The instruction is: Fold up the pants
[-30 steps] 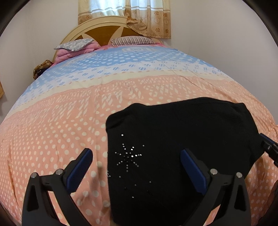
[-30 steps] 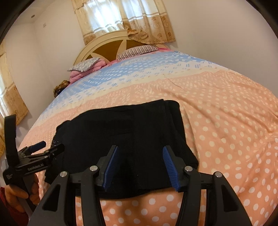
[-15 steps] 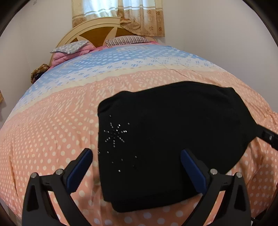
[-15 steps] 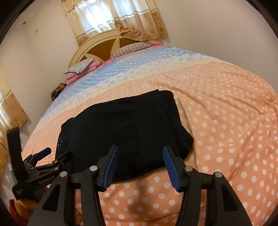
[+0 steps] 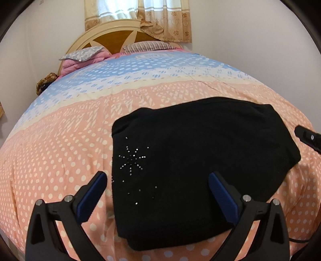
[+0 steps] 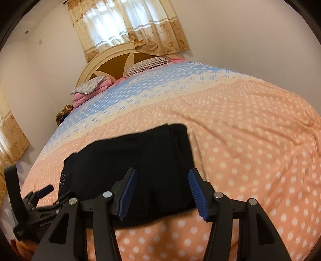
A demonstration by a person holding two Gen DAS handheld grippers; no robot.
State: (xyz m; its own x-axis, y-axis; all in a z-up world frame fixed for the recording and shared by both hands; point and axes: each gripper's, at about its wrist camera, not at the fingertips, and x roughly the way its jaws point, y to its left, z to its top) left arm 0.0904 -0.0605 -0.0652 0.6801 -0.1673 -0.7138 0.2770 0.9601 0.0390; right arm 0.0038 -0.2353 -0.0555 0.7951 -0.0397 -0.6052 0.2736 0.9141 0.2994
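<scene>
The black pants (image 5: 200,150) lie folded into a compact rectangle on the peach dotted bedspread (image 5: 60,160), with a rhinestone star (image 5: 131,158) near their left edge. My left gripper (image 5: 156,178) hovers over the near left part of the pants, open wide and holding nothing. My right gripper (image 6: 162,172) stands open above the pants (image 6: 130,160) near their right end, with no cloth between its blue pads (image 6: 197,192). The right gripper's tip (image 5: 307,137) shows at the left wrist view's right edge. The left gripper (image 6: 58,192) shows at the lower left of the right wrist view.
The bed fills both views. At its far end are a rounded wooden headboard (image 5: 118,38), a grey and a striped pillow (image 5: 148,45) and a pink blanket (image 5: 80,65). A patterned curtain (image 5: 138,18) hangs above. White walls close in behind and at the right.
Both grippers have drawn back from the pants, so the near folded edge now shows in the left wrist view. The right wrist view has risen and tilted. The pants have not moved.
</scene>
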